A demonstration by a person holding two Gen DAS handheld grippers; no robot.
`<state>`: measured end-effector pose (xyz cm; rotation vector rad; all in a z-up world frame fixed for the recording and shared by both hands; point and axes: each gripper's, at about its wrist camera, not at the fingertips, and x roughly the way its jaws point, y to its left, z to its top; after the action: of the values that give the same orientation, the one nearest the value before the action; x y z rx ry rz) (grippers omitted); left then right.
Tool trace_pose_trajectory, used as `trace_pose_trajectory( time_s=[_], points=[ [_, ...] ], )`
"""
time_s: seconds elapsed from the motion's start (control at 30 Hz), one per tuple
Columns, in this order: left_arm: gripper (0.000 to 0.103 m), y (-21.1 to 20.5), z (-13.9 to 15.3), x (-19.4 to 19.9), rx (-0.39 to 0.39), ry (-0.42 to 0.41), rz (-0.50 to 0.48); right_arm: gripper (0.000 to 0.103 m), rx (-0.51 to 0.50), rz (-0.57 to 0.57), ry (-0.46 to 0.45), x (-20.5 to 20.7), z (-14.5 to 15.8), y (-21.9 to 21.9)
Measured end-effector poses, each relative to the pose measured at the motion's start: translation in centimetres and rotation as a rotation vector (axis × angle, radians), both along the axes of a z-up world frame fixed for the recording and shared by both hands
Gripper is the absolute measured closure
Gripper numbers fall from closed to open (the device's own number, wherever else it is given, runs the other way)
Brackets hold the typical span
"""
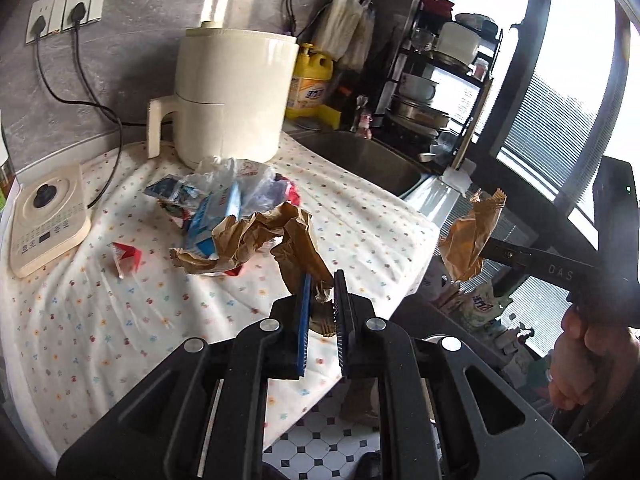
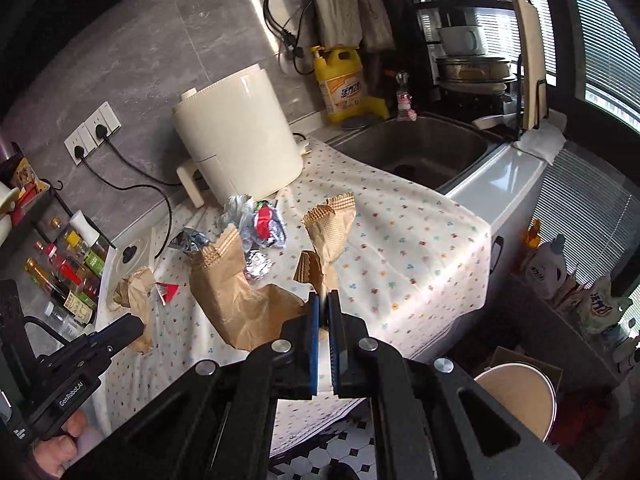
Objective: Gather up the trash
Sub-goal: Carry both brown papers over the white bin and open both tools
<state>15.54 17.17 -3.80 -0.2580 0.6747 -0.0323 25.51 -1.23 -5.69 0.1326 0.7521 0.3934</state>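
My left gripper (image 1: 323, 280) is shut on a crumpled brown paper bag (image 1: 272, 236) that hangs just above the flowered tablecloth (image 1: 120, 320). My right gripper (image 2: 323, 298) is shut on a second, torn brown paper bag (image 2: 240, 300), held past the counter's right edge. The left wrist view shows that bag (image 1: 468, 240) in the right gripper (image 1: 490, 246), off the counter. More trash lies on the cloth: a plastic bag with blue wrappers (image 1: 224, 192), a red wrapper (image 1: 126, 258) and a foil ball (image 2: 258, 266).
A cream air fryer (image 1: 232, 96) stands behind the trash, an induction cooker (image 1: 48, 216) at the left. The sink (image 2: 424, 152) and a dish rack (image 1: 440, 80) are to the right. On the floor below the counter's right end stands a round bin (image 2: 516, 396).
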Motion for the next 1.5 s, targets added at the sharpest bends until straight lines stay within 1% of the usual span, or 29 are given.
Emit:
trace_pose_trajectory(
  time_s=[0.17, 0.37, 0.53, 0.73, 0.93, 1.0, 1.03, 1.07, 1.1, 1.13, 1.2, 1.27, 1.37, 1.4, 1.43, 1.5],
  points=[
    [0.091, -6.0, -0.2, 1.8, -0.023, 0.003, -0.075, 0.098, -0.013, -0.067, -0.002, -0.4, -0.1, -6.5],
    [0.091, -13.9, -0.9, 3.8, -0.027, 0.032, -0.197, 0.097, 0.014, -0.175, 0.007, -1.3, -0.5, -14.8],
    [0.091, -19.4, -1.7, 4.8, -0.034, 0.059, -0.268, 0.097, 0.022, -0.236, 0.005, -2.6, -1.1, -21.0],
    [0.091, -25.4, -4.0, 5.6, -0.054, 0.127, -0.334, 0.097, 0.026, -0.274, 0.039, -3.7, -2.8, -26.8],
    [0.091, -30.2, -7.0, 6.4, -0.071, 0.207, -0.379, 0.097, 0.015, -0.285, 0.073, -4.1, -4.1, -30.7],
    [0.083, -31.0, -7.8, 6.5, -0.090, 0.232, -0.383, 0.097, 0.013, -0.279, 0.081, -4.0, -4.4, -31.3],
    [0.069, -31.2, -8.0, 6.4, -0.097, 0.235, -0.384, 0.097, 0.012, -0.275, 0.087, -4.0, -4.6, -31.6],
    [0.047, -31.4, -8.0, 6.2, -0.103, 0.231, -0.381, 0.097, 0.013, -0.271, 0.092, -4.1, -4.8, -31.8],
    [0.036, -31.5, -8.0, 6.0, -0.110, 0.219, -0.375, 0.097, 0.014, -0.265, 0.098, -4.0, -5.0, -31.8],
    [0.028, -31.3, -7.8, 5.7, -0.119, 0.203, -0.370, 0.097, 0.013, -0.257, 0.103, -3.9, -5.2, -31.8],
    [0.025, -31.0, -7.4, 5.6, -0.116, 0.197, -0.357, 0.097, 0.010, -0.238, 0.110, -3.5, -5.5, -31.4],
    [0.020, -30.3, -7.0, 5.4, -0.095, 0.190, -0.313, 0.097, 0.009, -0.220, 0.120, -3.2, -5.8, -30.9],
    [0.013, -28.2, -6.4, 4.9, -0.096, 0.178, -0.241, 0.097, 0.000, -0.192, 0.146, -2.4, -6.6, -30.1],
    [0.012, -27.4, -6.1, 4.6, -0.092, 0.174, -0.215, 0.097, -0.008, -0.185, 0.155, -2.3, -6.9, -29.7],
    [0.011, -26.7, -5.9, 4.3, -0.086, 0.169, -0.191, 0.094, -0.019, -0.177, 0.169, -2.0, -7.3, -29.3],
    [0.009, -25.1, -5.2, 3.7, -0.076, 0.152, -0.145, 0.094, -0.041, -0.166, 0.202, -1.5, -8.1, -28.4]
  ],
)
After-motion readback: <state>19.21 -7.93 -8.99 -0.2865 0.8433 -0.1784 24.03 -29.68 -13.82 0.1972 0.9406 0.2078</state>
